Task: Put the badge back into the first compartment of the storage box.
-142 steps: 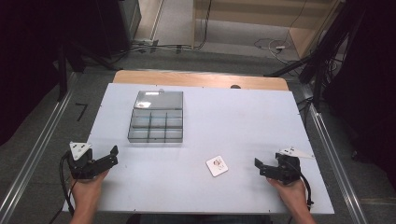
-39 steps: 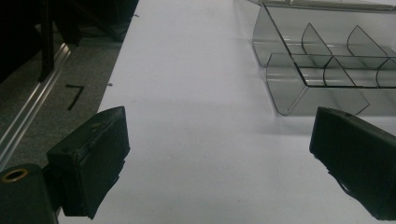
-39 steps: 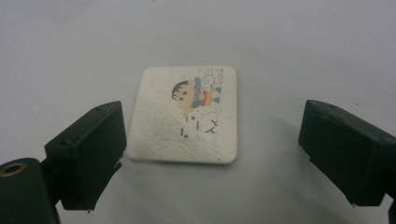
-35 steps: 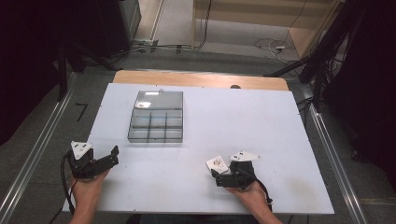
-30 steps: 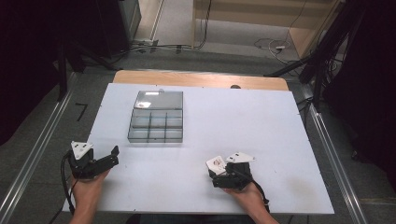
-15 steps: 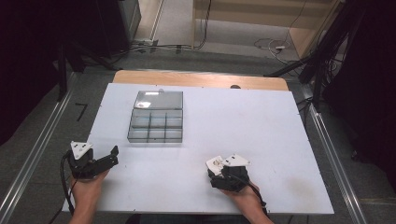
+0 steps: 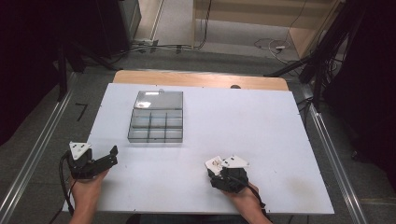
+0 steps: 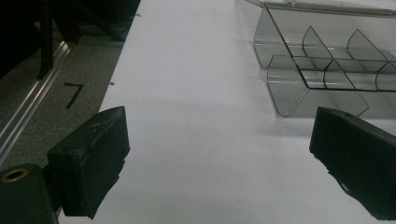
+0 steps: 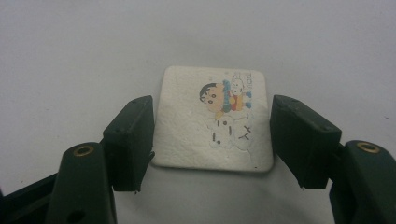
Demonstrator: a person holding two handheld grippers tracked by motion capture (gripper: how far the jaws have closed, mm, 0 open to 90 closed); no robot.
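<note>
Between the right tool's (image 9: 212, 140) closed-in jaws lies the cartoon card (image 9: 214, 122).

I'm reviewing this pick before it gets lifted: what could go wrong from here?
1. The right hand-held gripper has just been closing on the flat square card. The card lies flush on the table and is pinched only at its side edges, so it may bow or pop out.
2. The clear compartment box has small cells; the card may catch on a divider.
3. The left hand-held gripper stands open beside the box and could nudge it.
</note>
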